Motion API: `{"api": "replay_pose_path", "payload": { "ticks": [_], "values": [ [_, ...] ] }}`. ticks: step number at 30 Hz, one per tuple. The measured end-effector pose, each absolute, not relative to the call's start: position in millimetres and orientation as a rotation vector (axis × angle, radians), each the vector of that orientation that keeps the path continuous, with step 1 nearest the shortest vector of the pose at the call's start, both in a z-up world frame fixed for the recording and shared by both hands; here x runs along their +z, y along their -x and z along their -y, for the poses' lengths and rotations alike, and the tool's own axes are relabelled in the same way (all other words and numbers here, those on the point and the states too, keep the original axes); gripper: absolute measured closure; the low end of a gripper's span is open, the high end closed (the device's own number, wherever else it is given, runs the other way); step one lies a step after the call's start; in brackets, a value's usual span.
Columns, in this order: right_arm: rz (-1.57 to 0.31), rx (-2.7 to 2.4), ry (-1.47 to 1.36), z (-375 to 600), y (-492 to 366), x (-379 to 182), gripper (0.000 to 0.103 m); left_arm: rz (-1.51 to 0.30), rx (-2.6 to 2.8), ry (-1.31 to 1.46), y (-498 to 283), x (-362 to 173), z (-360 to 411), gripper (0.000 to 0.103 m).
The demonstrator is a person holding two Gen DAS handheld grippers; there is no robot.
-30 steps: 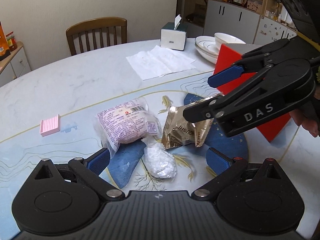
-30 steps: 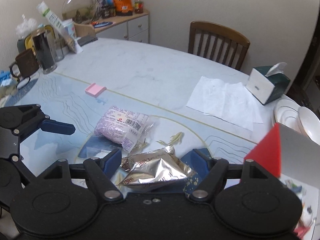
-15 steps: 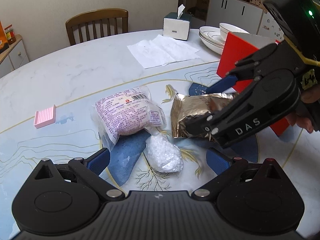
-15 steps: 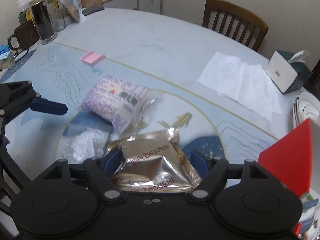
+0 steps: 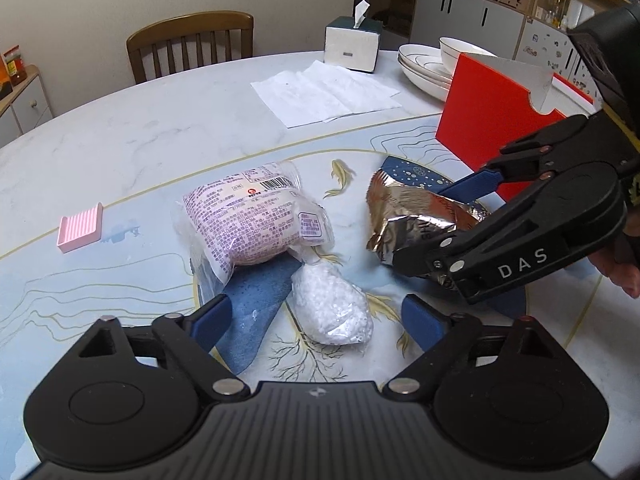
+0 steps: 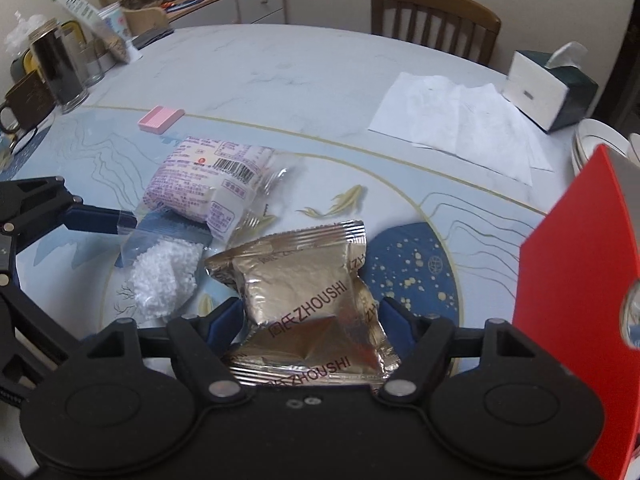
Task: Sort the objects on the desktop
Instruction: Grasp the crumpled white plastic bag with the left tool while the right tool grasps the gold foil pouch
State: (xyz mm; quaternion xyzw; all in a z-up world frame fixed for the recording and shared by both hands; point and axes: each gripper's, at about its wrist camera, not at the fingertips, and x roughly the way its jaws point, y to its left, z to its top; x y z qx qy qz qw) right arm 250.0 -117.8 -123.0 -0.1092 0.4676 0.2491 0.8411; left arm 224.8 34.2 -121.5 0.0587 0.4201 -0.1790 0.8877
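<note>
Marble table (image 6: pixel 304 64): right gripper (image 6: pixel 312 316) clamps gold packet (image 6: pixel 304 280), long axis toward 12 o'clock; left gripper (image 5: pixel 316 316) spread wide.

Far side: wooden chair (image 5: pixel 191 44). Tissue box (image 5: pixel 352 46) far right, white paper sheets (image 5: pixel 324 94) just near it. Stacked plates and bowl (image 5: pixel 436 62) at right. Far-left table edge: dark mug (image 6: pixel 22 100), jars (image 6: pixel 60 68).

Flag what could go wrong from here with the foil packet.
The right hand-held gripper holds the foil packet by its crinkled rear part only, so it may slip or sag. The red box stands close by, so a swing could knock it. The bead bag lies just beneath and may be snagged.
</note>
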Motion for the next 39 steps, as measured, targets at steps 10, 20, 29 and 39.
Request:
{"api": "replay_pose_path", "payload": {
  "ticks": [10, 20, 29, 39],
  "values": [
    [-0.972, 0.491, 0.214, 121.1, -244.1, -118.3, 0.045, -0.892, -0.377, -0.110, -229.2, -124.8, -34.0, 0.046],
    [-0.956, 0.450, 0.208, 127.8, -235.2, -109.7, 0.051, -0.908, -0.378, -0.109, -228.4, -121.2, -33.1, 0.069],
    [-0.939, 0.461, 0.156, 138.2, -213.8, -93.1, 0.051, -0.887, -0.386, -0.089, -213.7, -100.3, -31.8, 0.070],
    [-0.897, 0.468, 0.096, 152.2, -188.9, -67.3, 0.051, -0.845, -0.404, -0.083, -193.7, -70.8, -21.0, 0.070]
  ]
}}
